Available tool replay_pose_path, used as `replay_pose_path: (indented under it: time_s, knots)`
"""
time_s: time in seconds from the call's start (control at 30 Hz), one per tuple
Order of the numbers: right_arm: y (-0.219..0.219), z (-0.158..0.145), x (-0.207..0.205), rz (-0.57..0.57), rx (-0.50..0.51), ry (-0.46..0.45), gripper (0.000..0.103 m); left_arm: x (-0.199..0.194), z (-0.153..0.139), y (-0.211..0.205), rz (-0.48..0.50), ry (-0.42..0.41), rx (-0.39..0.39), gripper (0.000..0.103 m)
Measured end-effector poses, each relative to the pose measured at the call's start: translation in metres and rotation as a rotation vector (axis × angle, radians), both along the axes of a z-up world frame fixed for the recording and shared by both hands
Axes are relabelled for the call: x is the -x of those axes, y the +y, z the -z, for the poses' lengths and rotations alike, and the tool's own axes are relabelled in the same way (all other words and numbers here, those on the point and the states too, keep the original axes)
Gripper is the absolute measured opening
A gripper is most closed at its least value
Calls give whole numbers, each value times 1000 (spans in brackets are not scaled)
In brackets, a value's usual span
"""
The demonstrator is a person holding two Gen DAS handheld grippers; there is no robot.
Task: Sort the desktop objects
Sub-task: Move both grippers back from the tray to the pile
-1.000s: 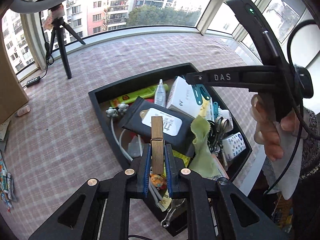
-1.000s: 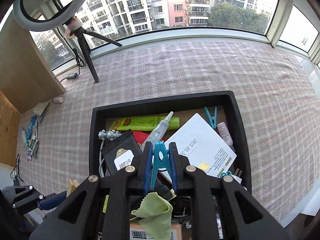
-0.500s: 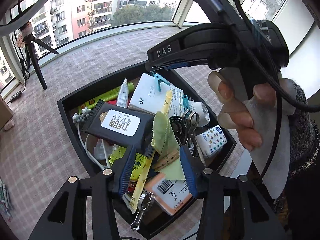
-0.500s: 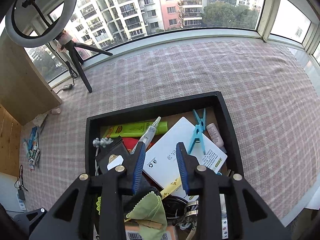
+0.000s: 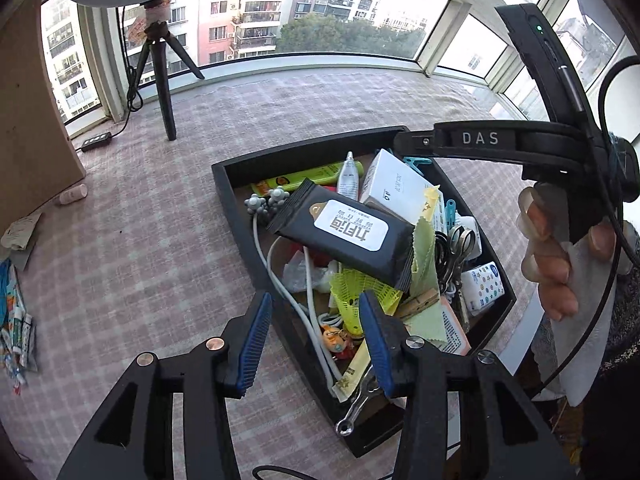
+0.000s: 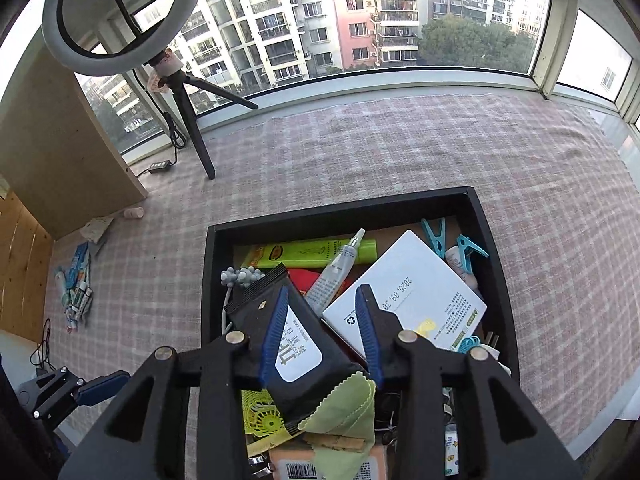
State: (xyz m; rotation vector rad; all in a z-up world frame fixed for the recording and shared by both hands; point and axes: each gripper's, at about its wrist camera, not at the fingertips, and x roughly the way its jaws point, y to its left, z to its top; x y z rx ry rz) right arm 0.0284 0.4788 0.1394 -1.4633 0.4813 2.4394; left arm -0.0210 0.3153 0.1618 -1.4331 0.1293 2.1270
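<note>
Tray contents: I see a black tray (image 6: 494, 264) on the checked tablecloth (image 6: 400, 148), crowded with small items.
Wet-wipe pack: black pack with a white label (image 5: 348, 232) lies tilted on top of the heap, near the tray's middle; one end rests on a white box (image 6: 408, 292).
Clothespins: wooden clothespin (image 5: 418, 303) lies on a green cloth (image 5: 426, 268) toward the tray's near edge. Two blue clothespins (image 6: 434, 236) sit at the far right corner, beside the white box.
Other items: yellow-green tube (image 6: 316, 250) along the far edge, a small white tube (image 6: 336, 268) slanted across it, scissors (image 5: 458, 248) and a star-print tissue pack (image 5: 482, 286) by the right edge, white cable (image 5: 280, 280) along the left wall.
Left gripper: my left gripper (image 5: 316, 336) hangs over the tray's near left corner, fingers apart, nothing pinched; the cable and a small toy figure (image 5: 338, 338) show in the gap below.
Right gripper: my right gripper (image 6: 322, 332) is over the wipe pack, jaws opening, pads clear of it.
Surroundings: ring-light tripod (image 6: 192, 120) at the tablecloth's far left; scattered sachets (image 6: 78, 284) near the left edge.
</note>
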Motion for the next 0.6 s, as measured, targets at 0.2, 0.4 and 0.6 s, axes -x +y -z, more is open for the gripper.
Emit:
replay_pose_path:
  time_s: [0.2, 0.4, 0.6]
  knots:
    - [-36, 5, 0, -44, -19, -10, 37, 4, 8, -55, -107, -13, 11, 43]
    - [-82, 13, 2, -93, -2, -20, 38, 5, 22, -116, -207, -38, 20, 42]
    - [-143, 19, 13, -158, 14, -27, 38, 7, 32, -185, -308, -47, 34, 42]
